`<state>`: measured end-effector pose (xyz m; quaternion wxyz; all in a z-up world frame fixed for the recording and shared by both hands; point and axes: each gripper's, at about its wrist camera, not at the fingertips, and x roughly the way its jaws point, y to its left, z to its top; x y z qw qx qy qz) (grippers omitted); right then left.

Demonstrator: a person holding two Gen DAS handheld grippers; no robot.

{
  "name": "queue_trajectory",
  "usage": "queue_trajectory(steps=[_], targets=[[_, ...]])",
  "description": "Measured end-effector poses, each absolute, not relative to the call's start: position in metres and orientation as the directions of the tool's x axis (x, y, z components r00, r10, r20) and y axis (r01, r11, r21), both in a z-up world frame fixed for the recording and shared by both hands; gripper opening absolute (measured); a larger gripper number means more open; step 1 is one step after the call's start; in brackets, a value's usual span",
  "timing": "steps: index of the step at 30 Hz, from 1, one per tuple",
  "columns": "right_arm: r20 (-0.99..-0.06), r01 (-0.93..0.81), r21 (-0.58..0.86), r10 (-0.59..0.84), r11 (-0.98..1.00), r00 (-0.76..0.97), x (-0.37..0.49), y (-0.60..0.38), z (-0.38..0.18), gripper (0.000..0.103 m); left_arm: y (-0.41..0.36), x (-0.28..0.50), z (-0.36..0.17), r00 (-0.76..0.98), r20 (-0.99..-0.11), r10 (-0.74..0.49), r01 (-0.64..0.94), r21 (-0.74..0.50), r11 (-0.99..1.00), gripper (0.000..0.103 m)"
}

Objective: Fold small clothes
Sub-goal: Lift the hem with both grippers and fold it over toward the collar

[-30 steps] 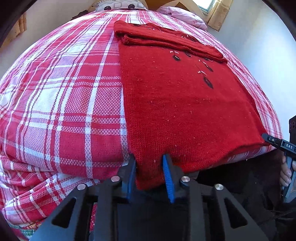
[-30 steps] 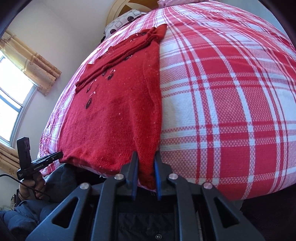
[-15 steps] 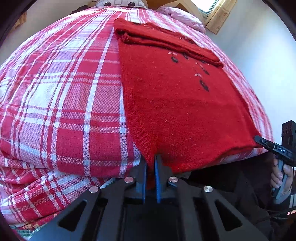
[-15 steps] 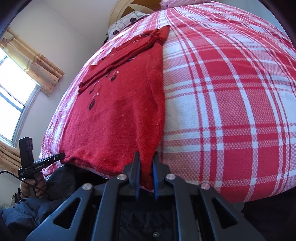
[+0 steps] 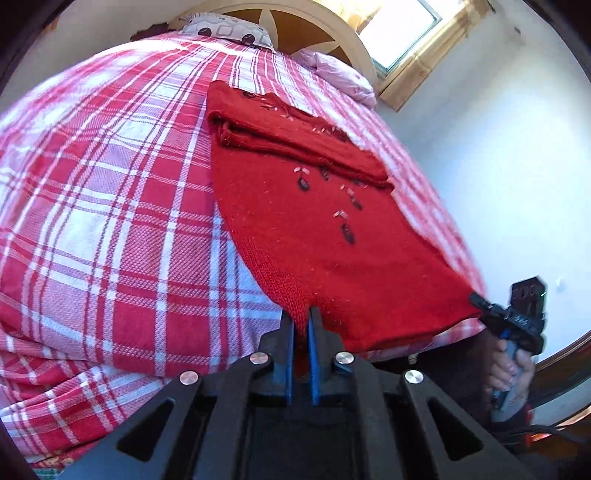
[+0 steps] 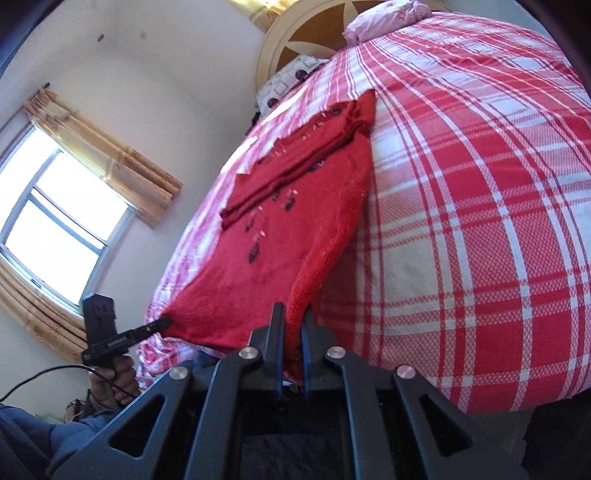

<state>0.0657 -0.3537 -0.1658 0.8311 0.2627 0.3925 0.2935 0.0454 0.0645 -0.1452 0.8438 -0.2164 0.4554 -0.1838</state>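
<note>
Red-and-white plaid bed [image 5: 110, 206] carries a red sweater [image 5: 314, 221] and 2 pillows.

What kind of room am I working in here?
Most likely a bedroom: the red sweater lies on a bed with a red plaid cover, pillows against a round headboard, beside a curtained window.

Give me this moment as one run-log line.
stage: hem lift | left gripper: shut on sweater | right gripper: shut on sweater | sleeves: folded across top | bed: under sweater

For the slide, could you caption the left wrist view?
Left hand-held gripper lifting the red sweater hem off the plaid bed.
</note>
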Motion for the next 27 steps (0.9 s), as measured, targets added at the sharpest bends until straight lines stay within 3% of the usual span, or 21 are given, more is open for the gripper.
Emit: queue_trajectory(steps=[12, 18, 27], targets=[[-0.371, -0.289, 0.723, 0.706, 0.627, 0.603, 0.117, -0.363, -0.122, 0.010, 0.080, 0.104, -0.115, 0.573, -0.563, -0.596, 0.185, -0.620, 0.762, 0.006], [-0.358, -0.277, 0.738, 0.704, 0.616, 0.613, 0.155, -0.363, -0.109, 0.010, 0.091, 0.140, -0.096, 0.594, -0.522, -0.612, 0.208, -0.635, 0.744, 0.006], [-0.373, -0.215, 0.761, 0.684, 0.612, 0.627, 0.224, -0.366, -0.098, 0.010, 0.108, 0.200, -0.097, 0.600, -0.534, -0.596, 0.163, -0.647, 0.745, 0.006]])
